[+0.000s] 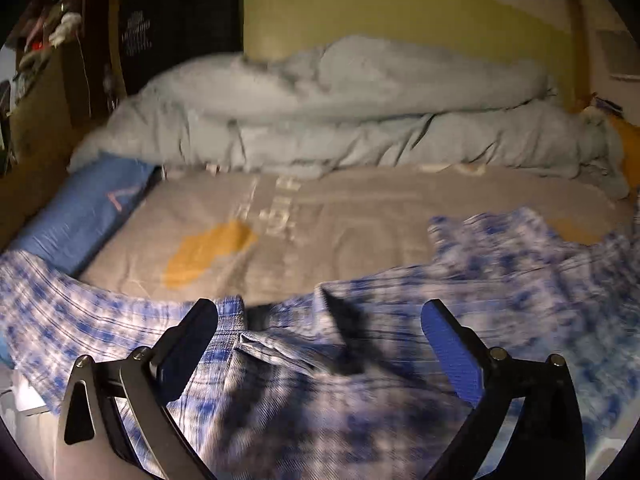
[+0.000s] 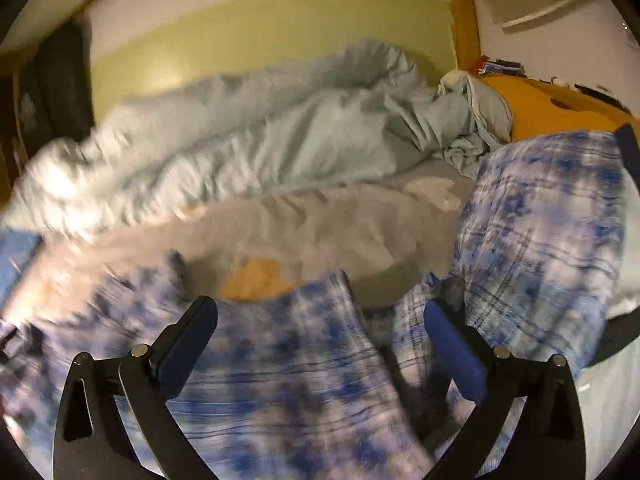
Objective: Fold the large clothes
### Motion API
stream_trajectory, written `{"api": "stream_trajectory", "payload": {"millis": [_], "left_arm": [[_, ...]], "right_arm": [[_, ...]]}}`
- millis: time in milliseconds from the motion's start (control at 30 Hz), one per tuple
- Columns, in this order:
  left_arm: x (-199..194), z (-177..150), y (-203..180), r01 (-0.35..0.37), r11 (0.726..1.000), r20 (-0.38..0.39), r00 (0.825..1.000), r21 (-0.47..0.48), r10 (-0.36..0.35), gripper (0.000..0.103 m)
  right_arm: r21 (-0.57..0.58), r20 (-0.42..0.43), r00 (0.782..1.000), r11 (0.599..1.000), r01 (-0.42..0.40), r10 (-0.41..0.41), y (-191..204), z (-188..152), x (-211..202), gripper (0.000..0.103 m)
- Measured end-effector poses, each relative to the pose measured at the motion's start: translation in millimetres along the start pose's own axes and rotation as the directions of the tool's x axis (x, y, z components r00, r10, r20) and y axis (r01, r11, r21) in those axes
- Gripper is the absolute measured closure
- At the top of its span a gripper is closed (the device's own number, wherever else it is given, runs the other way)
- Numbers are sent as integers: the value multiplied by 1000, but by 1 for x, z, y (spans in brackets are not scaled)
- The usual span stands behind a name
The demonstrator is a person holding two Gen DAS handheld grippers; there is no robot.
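- One blue-and-white plaid garment (image 1: pixel 360 360) lies spread over the near part of the bed, its cloth rumpled and running from the left edge to the right; in the right wrist view the same plaid garment (image 2: pixel 280 380) shows one long part reaching toward the far right.
- It may be a shirt or pyjama trousers; the motion blur makes that hard to settle.
- Two grippers are here. The left gripper (image 1: pixel 320 324) hangs just over the cloth with its fingers spread wide and nothing between them.
- The right gripper (image 2: pixel 320 320) is likewise released, fingers wide apart above the plaid, holding nothing.
- Whether either finger tip touches the fabric, I cannot tell.
- Beneath the garment is one grey bed sheet (image 1: pixel 340 224) with pale lettering and orange patches; I count two patches in the left view, the right one partly covered by plaid.
- One pale blue duvet (image 1: pixel 340 120) is heaped along the far side against a green wall band (image 1: pixel 400 12).
- One blue pillow (image 1: pixel 80 216) sits at the left, its near end under the cloth.
- An orange wooden bed frame (image 2: pixel 552 108) shows at the far right, cut off by the lens rim.
- Dark shelves (image 1: pixel 48 40) at the far left hold clutter too dim to make out.
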State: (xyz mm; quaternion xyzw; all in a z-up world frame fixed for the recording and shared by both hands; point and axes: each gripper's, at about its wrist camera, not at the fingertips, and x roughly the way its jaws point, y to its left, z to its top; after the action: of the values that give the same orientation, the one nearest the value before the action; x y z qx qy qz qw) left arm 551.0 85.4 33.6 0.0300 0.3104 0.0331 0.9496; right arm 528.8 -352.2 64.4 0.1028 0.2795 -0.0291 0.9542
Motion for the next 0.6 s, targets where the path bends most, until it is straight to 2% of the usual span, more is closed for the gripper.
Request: {"api": "stream_trajectory", "payload": {"millis": [100, 200, 267, 333, 400, 500, 600], "left_arm": [[-32, 2, -17, 76, 997, 35, 997, -12, -76, 0], [-57, -2, -35, 115, 993, 69, 991, -15, -114, 0], [-63, -9, -46, 129, 992, 56, 990, 3, -129, 0], [-57, -20, -57, 122, 992, -4, 993, 29, -122, 0], [-39, -36, -64, 100, 994, -98, 991, 41, -95, 0], [-12, -64, -62, 57, 998, -225, 973, 34, -48, 0], [-2, -89, -46, 19, 1000, -277, 961, 4, -18, 0]], "right_arm": [[1, 1, 996, 996, -94, 94, 13, 3, -24, 1], [-73, 12, 990, 988, -137, 138, 34, -4, -43, 1], [-129, -6, 988, 980, -153, 153, 46, -17, -47, 1], [-164, -63, 987, 973, -159, 151, 56, -33, -39, 1], [-169, -131, 983, 974, -153, 132, 59, -50, -27, 1], [-181, -217, 972, 974, -133, 92, 58, -76, -4, 1], [-224, -324, 946, 970, -99, 21, 54, -103, 13, 1]]}}
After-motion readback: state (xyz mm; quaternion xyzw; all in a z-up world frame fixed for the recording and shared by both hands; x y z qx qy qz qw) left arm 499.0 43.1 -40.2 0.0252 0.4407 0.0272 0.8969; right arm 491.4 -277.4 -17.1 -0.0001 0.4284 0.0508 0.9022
